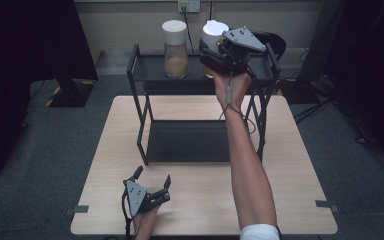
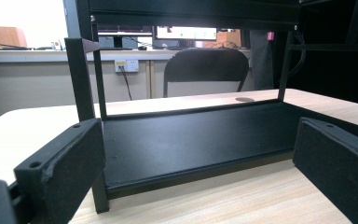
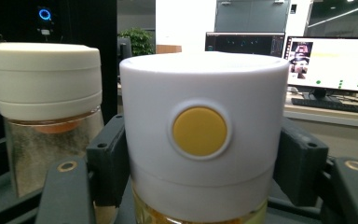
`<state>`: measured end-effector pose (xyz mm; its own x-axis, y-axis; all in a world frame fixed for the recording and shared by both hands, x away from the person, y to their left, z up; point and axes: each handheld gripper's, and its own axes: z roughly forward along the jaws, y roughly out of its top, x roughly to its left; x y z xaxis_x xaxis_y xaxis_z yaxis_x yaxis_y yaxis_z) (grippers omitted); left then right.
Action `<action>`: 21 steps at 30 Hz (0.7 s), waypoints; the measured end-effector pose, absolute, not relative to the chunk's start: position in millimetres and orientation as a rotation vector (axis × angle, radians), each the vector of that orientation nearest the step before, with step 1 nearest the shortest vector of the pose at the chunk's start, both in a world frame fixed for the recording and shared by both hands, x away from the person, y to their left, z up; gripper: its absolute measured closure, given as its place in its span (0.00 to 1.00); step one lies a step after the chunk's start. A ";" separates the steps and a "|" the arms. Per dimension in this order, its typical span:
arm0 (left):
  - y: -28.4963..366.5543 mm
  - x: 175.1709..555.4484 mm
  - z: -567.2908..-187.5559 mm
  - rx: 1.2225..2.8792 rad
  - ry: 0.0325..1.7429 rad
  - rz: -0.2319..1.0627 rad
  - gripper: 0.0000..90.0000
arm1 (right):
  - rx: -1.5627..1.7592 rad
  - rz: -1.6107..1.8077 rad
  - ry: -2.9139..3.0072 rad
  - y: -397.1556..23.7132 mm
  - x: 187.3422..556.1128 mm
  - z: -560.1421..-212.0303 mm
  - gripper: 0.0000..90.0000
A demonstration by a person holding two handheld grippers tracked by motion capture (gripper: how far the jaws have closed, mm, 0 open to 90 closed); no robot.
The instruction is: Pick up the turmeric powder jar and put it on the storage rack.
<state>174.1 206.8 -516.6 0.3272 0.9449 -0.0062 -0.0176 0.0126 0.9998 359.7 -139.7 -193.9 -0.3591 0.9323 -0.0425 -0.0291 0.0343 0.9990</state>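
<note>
My right gripper [image 1: 215,52] is raised over the black rack's top shelf [image 1: 152,73], shut on a jar with a white lid [image 1: 214,33]. In the right gripper view both pads press the sides of that white lid [image 3: 200,135], which has a round yellow button; yellowish contents show below it. A second jar [image 1: 175,48] with a cream lid and brown contents stands on the top shelf just left of the held one [image 3: 46,107]. My left gripper [image 1: 152,182] rests on the table near the front edge, open and with nothing between its jaws, facing the rack's bottom shelf [image 2: 191,140].
The black two-tier rack [image 1: 142,125] stands mid-table on the light wooden table [image 1: 290,165]. Its front left post [image 2: 81,79] is close ahead of the left gripper. A chair [image 2: 207,70] sits behind the table, and monitors [image 3: 331,60] stand beyond the rack.
</note>
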 end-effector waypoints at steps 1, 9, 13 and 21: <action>206.8 174.1 -516.6 1.328 0.952 0.963 0.02 | 0.969 1.451 1.478 -139.5 360.4 -193.7 0.33; 206.8 174.1 -516.7 1.328 0.951 0.963 0.02 | 0.985 1.464 1.490 -141.9 365.4 -194.0 0.33; 206.8 174.0 -516.7 1.327 0.951 0.964 0.02 | 0.993 1.482 1.480 -143.4 366.8 -196.9 0.33; 206.8 174.0 -516.6 1.328 0.951 0.964 0.02 | 0.997 1.479 1.475 -141.5 366.4 -197.2 0.33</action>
<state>174.0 206.8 -516.6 0.3272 0.9450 -0.0057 -0.0177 0.0122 0.9998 366.4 -141.5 -197.2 -0.3658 0.9306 -0.0074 -0.0100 0.0041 0.9999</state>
